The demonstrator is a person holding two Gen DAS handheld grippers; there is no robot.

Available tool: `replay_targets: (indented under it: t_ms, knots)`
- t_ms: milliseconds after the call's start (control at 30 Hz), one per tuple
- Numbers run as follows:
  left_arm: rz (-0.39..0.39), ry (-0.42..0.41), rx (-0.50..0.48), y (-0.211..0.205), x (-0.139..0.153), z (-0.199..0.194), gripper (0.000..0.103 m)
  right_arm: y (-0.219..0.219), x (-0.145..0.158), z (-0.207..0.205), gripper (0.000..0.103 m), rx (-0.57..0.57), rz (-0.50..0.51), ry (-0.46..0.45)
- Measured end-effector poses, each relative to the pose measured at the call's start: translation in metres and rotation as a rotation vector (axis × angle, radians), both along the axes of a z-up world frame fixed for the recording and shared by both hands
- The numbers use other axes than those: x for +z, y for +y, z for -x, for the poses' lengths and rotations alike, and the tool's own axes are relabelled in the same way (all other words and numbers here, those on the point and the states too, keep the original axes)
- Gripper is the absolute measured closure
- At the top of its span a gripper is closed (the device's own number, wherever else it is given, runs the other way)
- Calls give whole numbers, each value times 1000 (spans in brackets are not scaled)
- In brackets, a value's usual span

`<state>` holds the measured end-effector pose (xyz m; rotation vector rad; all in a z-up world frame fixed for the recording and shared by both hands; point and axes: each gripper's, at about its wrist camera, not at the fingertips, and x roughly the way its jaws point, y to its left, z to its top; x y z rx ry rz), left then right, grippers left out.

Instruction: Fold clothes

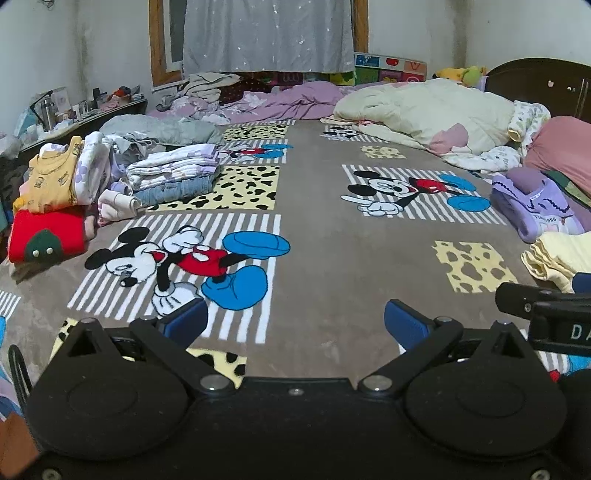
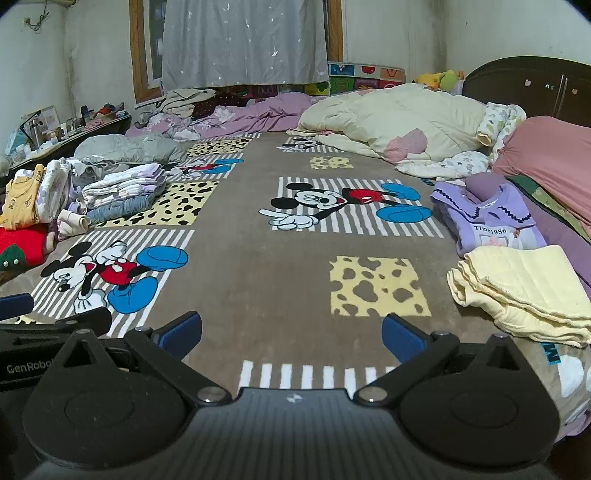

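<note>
Both grippers hover low over the bed, the left gripper [image 1: 295,321] and right gripper [image 2: 291,332] each with its two blue-padded fingers spread wide and nothing between them, probably readied for the next garment. Under them lies a brown cartoon-mouse blanket [image 1: 325,236], bare in the middle, seemingly kept free as a folding space. Clothes to fold sit at about 2 o'clock from the right gripper: one loosely folded yellow cloth [image 2: 524,288] nearest, and one lilac top [image 2: 495,225] just beyond it (crumpled, printed front up). At 10 o'clock, along the bed's left edge, finished work seems gathered out of the way: one folded stack [image 1: 173,173] of pale prints over denim, one red item [image 1: 44,236], and one yellow printed piece [image 1: 51,181] resting on it. At 1 o'clock, far off, a cream quilt [image 1: 424,107] is heaped; a grey curtain [image 1: 269,33] hangs at 12.
</note>
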<state>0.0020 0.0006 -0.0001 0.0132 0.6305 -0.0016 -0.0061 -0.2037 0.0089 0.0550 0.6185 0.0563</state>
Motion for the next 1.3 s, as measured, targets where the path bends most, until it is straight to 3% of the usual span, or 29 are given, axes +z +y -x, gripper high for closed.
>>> replay_targets:
  t_ms: [167,1300]
  knots:
    - [-26,-12,6,-7,-2,-2,0,2,1,2,0,3,3,0]
    - [5,-8,1,-6,-6,2,0,-4,-3,0,0,-10,-10,10]
